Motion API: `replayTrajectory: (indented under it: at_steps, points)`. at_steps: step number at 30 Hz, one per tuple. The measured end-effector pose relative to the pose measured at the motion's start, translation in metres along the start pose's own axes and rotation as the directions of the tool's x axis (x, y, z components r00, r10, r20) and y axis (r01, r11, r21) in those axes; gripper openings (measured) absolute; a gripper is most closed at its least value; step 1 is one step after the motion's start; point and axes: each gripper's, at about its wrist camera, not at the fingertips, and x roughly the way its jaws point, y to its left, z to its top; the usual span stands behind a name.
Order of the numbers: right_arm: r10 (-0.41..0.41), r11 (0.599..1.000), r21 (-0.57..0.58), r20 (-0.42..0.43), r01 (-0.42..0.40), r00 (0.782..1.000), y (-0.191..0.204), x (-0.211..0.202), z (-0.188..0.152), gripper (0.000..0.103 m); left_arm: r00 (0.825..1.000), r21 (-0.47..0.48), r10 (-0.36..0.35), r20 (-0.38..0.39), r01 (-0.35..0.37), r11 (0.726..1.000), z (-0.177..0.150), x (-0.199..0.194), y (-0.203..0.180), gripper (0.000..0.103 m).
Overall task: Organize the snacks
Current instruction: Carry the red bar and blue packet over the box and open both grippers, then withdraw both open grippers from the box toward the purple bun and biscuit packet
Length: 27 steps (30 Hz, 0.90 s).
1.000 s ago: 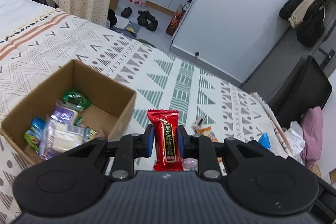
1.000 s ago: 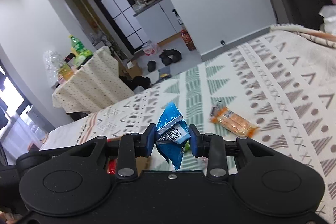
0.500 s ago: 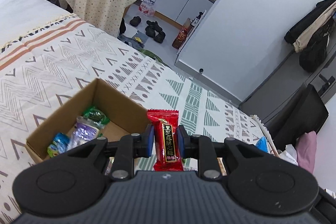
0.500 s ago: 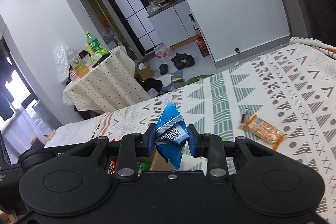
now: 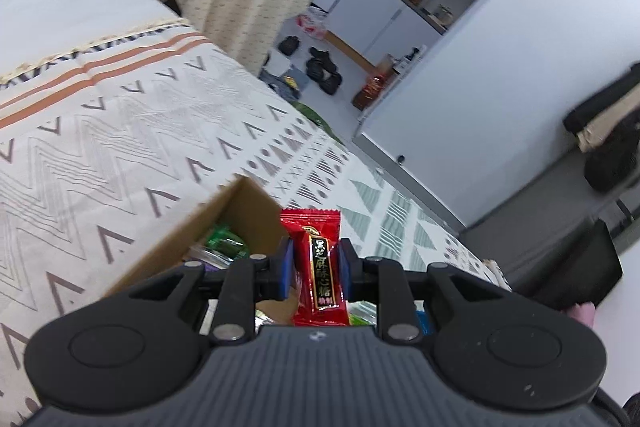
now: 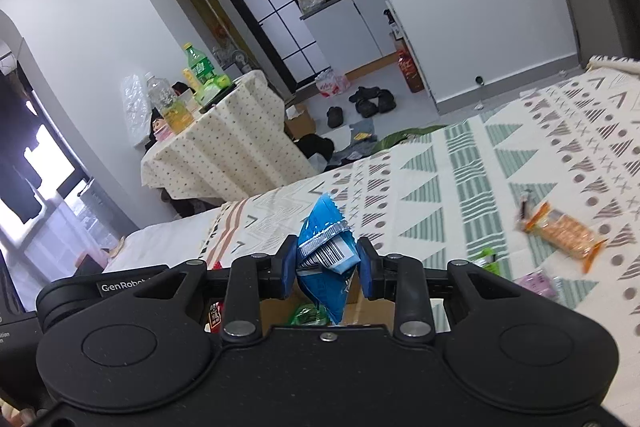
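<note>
My left gripper (image 5: pixel 313 267) is shut on a red snack packet (image 5: pixel 316 263) with black lettering, held upright over the near side of a cardboard box (image 5: pixel 240 203) on the patterned bedspread. Green and purple snack packs (image 5: pixel 222 245) lie in the box. My right gripper (image 6: pixel 327 265) is shut on a crumpled blue snack packet (image 6: pixel 326 255) with a barcode, held above the same box (image 6: pixel 280 311), whose inside shows a green pack (image 6: pixel 306 315) just below the fingers.
An orange cracker pack (image 6: pixel 562 233), a green pack (image 6: pixel 488 261) and a purple pack (image 6: pixel 534 283) lie on the bedspread to the right. A draped round table (image 6: pixel 224 147) with bottles stands beyond the bed. Shoes (image 6: pixel 368 101) lie on the floor.
Both grippers have moved toward the box with their packets still held. The box has slid down under the left fingers, and the cracker pack has shifted right in the right view.
</note>
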Motion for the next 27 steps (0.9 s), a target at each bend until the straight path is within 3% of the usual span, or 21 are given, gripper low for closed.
replayTrajectory:
  at_steps: [18, 27]
  points:
    - [0.001, 0.999, 0.040, -0.084, 0.002, 0.996, 0.020, 0.062, -0.011, 0.032, 0.997, -0.082, 0.014, -0.079, -0.020, 0.996, 0.006, 0.041, 0.023, 0.022]
    - [-0.022, 0.998, 0.060, -0.078, 0.026, 0.997, 0.005, 0.051, -0.008, 0.053, 0.994, -0.065, 0.055, -0.092, -0.062, 0.996, 0.002, 0.047, 0.017, 0.027]
